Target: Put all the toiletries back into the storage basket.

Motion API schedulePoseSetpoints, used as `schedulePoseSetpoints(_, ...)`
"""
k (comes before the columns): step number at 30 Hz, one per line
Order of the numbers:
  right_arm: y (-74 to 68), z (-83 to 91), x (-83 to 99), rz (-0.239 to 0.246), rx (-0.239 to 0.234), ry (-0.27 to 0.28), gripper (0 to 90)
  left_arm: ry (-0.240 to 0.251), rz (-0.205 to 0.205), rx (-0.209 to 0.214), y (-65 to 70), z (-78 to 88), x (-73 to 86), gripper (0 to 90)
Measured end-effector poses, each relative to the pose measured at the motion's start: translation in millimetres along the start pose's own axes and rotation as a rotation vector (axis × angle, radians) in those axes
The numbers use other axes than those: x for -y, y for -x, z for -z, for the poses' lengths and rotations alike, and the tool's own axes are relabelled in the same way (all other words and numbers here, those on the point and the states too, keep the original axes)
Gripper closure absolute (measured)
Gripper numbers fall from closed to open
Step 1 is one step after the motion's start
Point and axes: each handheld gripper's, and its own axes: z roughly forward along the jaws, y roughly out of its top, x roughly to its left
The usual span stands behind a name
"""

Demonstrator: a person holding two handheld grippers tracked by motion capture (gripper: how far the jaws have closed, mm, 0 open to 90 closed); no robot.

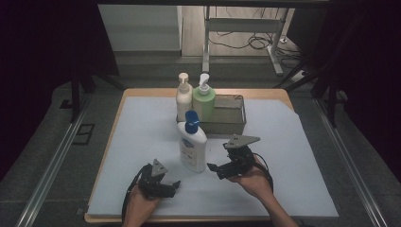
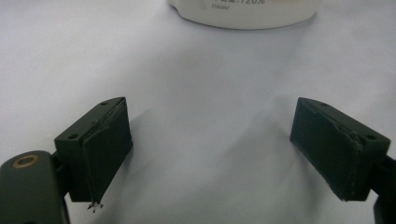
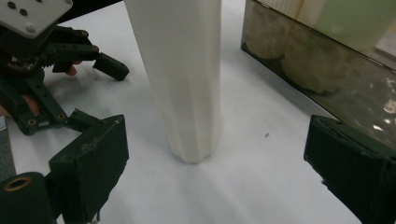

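1. Near the middle of the table (image 1: 142, 142), just in front of the metal basket (image 1: 231, 118), stands a white bottle with a blue cap (image 1: 192, 144). It is upright and on its own base, with no gripper touching it.
2. Right gripper (image 1: 213, 169): jaws wide and empty. It sits just right of the bottle and points left at it; its own view looks along the jaws at the bottle's lower body (image 3: 187, 84), which lies ahead of the pads, not between them.
3. Left gripper (image 1: 176, 185): jaws wide and empty, low over the white sheet near the front edge. The bottle's base (image 2: 243, 11) shows beyond its pads.
4. Basket at the back-centre of the sheet holds a cream pump bottle (image 1: 183, 97) and a green pump bottle (image 1: 204, 99), both in its left end; the right end looks free.
5. Judgement: both grippers flank the standing bottle with jaws spread, likely to take it from the side. The right one is better placed.
6. Risk: the bottle is tall and narrow-footed, so a sideways nudge could tip it.
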Motion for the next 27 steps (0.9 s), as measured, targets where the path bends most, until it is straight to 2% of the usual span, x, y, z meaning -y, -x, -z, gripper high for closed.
schedulePoseSetpoints(10, -9.1, -17.1, -17.1, 0.0, -0.004, 0.016, 11.5, 0.0, 0.0, 0.0, 0.0, 0.0, 0.0, 12.3)
schedulePoseSetpoints(21, -21.1, -32.7, -38.6, 0.027, 0.027, 0.025, 13.1, -0.001, 0.001, 0.0, 0.0, 0.0, -0.1, 12.3)
schedulePoseSetpoints(27, -24.1, -42.7, -46.2, 0.019, 0.045, 0.029, 14.3, -0.001, 0.001, 0.001, -0.1, 0.0, -0.1, 12.3)
